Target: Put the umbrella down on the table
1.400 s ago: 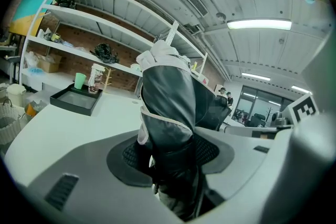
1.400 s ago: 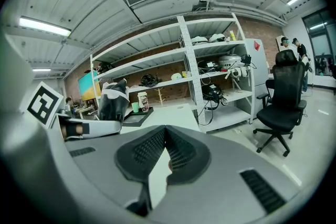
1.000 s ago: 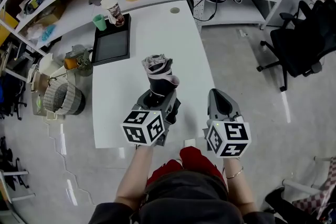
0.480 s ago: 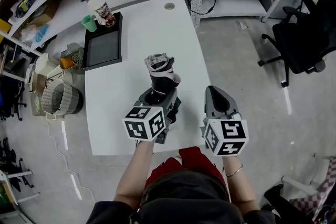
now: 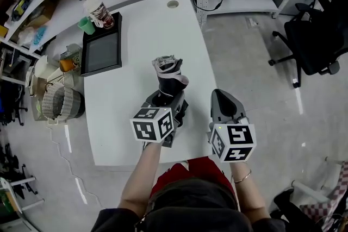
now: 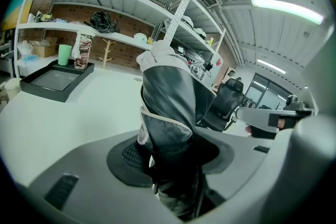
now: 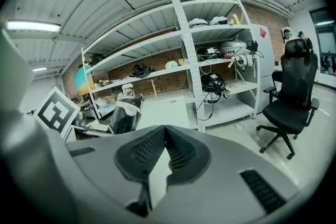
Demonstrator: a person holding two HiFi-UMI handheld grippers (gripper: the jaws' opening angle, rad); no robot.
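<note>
The left gripper [image 5: 165, 100] has its jaws clamped low on the folded umbrella [image 5: 169, 76], which leans out above the white counter [image 5: 141, 35]. The right gripper [image 5: 224, 101], jaws pressed together, carries nothing. Let go from this height, the umbrella could bounce and roll off the nearby edge.

Right gripper [image 7: 165, 131] jaws meet at tips, nothing between; beyond them white table [image 7: 168, 108], folded umbrella [image 7: 125, 115] at left beside a marker cube [image 7: 55, 109], shelving [image 7: 210, 60] far, black chair [image 7: 291, 97] right.
</note>
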